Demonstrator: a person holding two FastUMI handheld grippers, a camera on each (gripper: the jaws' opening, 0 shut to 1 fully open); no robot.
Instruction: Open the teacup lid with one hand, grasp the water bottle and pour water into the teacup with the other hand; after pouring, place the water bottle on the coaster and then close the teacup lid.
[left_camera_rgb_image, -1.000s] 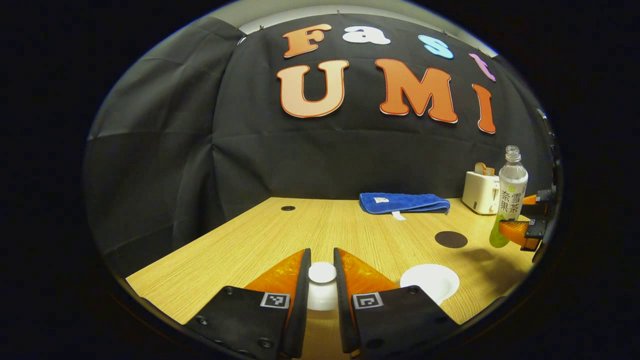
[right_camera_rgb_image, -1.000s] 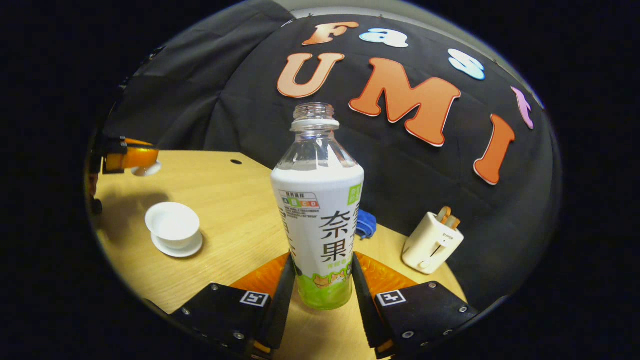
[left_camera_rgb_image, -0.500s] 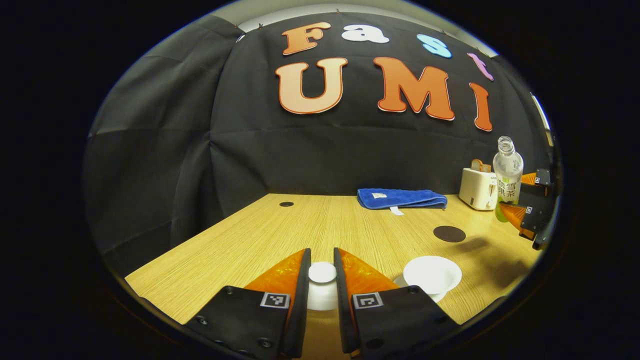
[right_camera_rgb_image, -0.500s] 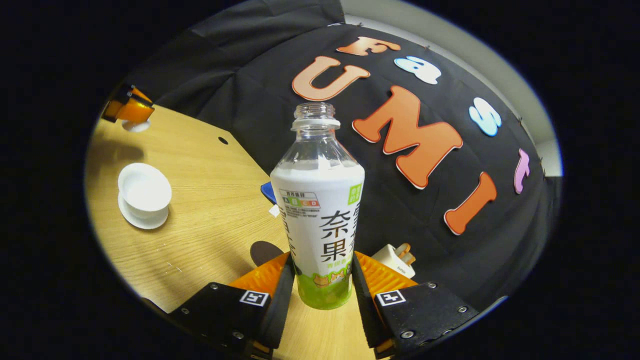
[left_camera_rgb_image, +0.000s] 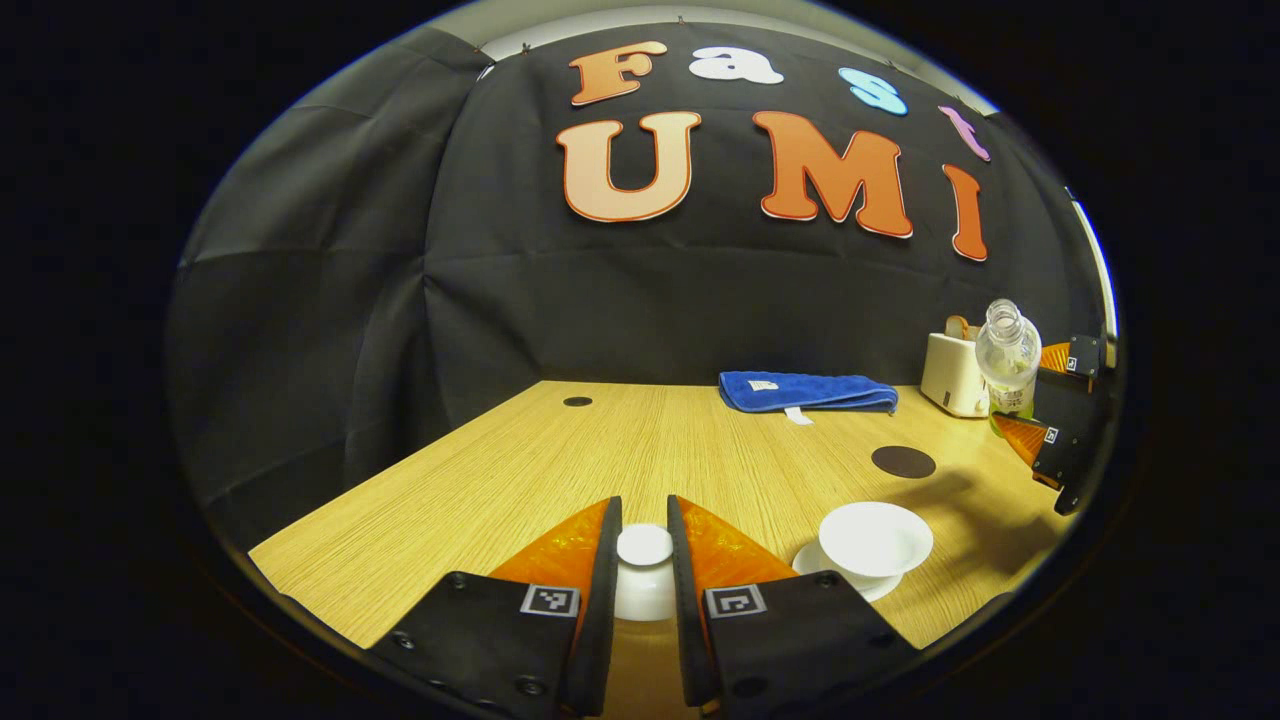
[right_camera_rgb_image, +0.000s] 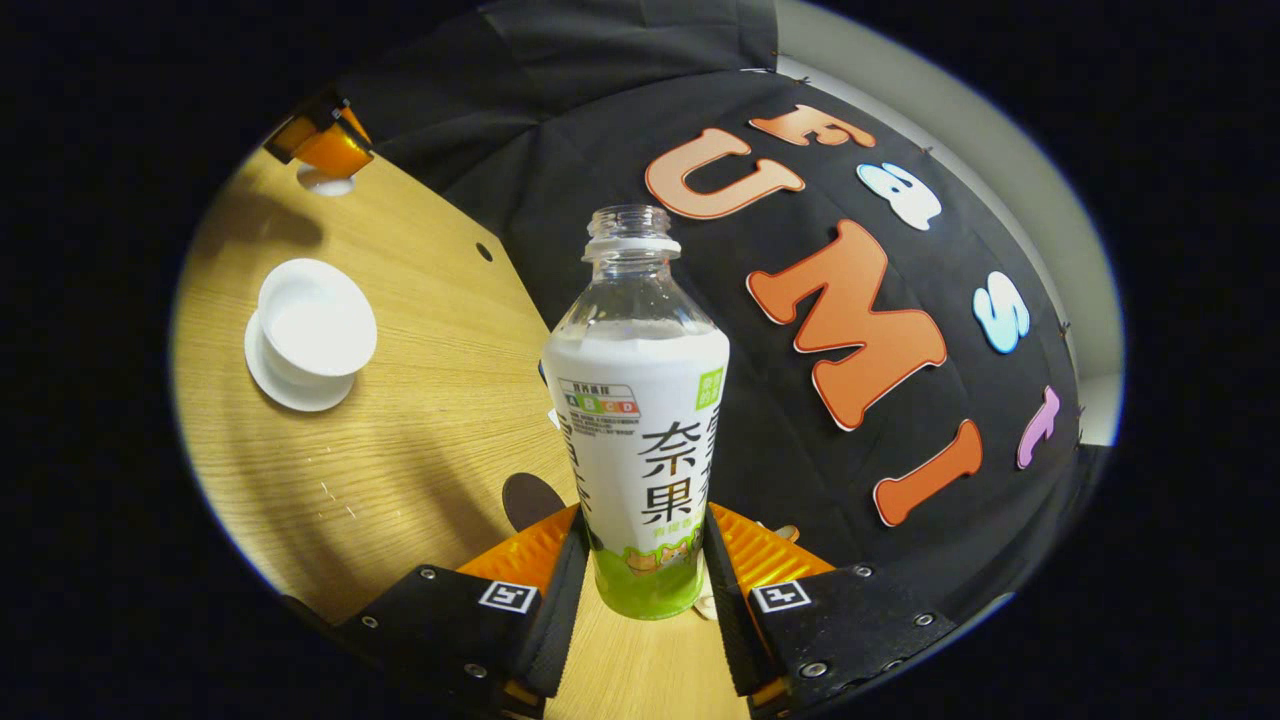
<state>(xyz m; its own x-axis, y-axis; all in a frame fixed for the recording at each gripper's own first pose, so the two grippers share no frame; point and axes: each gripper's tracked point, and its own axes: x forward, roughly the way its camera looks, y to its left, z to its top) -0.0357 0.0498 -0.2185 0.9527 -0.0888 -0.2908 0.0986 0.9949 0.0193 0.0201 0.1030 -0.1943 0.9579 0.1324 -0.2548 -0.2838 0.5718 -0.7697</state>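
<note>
Water bottle (right_camera_rgb_image: 637, 420), uncapped, gripped by right gripper (right_camera_rgb_image: 637, 590) fingers, tilted above tabletop (right_camera_rgb_image: 400, 420). Left gripper (left_camera_rgb_image: 644, 570) fingers clamp teacup lid (left_camera_rgb_image: 644, 545); open teacup (right_camera_rgb_image: 316, 325) on saucer.

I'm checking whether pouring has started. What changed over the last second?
The right gripper has tipped the bottle toward the teacup; no water is leaving it. The left gripper stays shut on the lid, and the coaster has not moved.
</note>
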